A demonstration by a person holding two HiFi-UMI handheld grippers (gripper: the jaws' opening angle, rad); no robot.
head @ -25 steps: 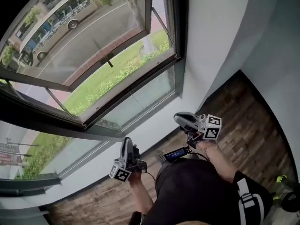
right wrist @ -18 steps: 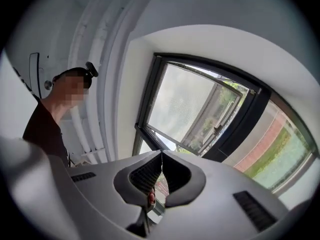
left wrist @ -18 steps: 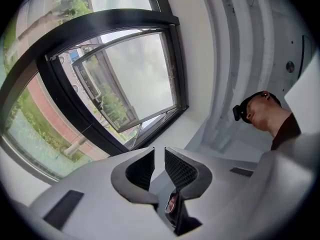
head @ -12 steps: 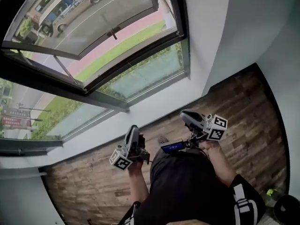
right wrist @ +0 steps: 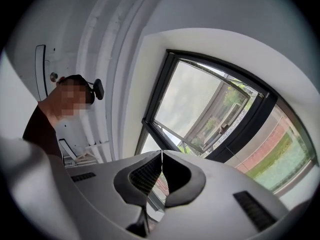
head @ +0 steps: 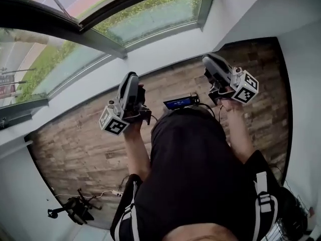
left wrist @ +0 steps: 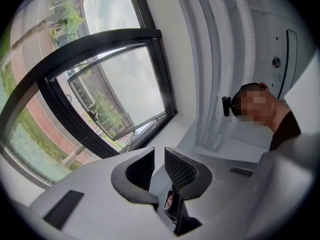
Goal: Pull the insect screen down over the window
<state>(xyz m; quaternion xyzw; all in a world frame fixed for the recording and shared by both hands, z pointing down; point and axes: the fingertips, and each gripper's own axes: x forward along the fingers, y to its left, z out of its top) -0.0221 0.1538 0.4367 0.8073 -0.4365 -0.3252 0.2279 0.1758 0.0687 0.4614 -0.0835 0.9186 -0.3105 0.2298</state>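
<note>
Noting: window (head: 150,14) has slid to the head view's top edge, with both claws now just below it. The left claw (left wrist: 159,154) stands a slit apart, empty; the right claw (right wrist: 161,153) is closed, empty. I see no insect screen over the window, so I judge the pull not begun.

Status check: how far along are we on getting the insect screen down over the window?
Done: nothing that I can see. The window has its sash swung out, and no mesh shows across the opening. In hand: nothing. The left gripper is slightly open and empty, the right gripper is shut and empty, and both are away from the frame. Left: reach the screen, grip it, draw it down.
</note>
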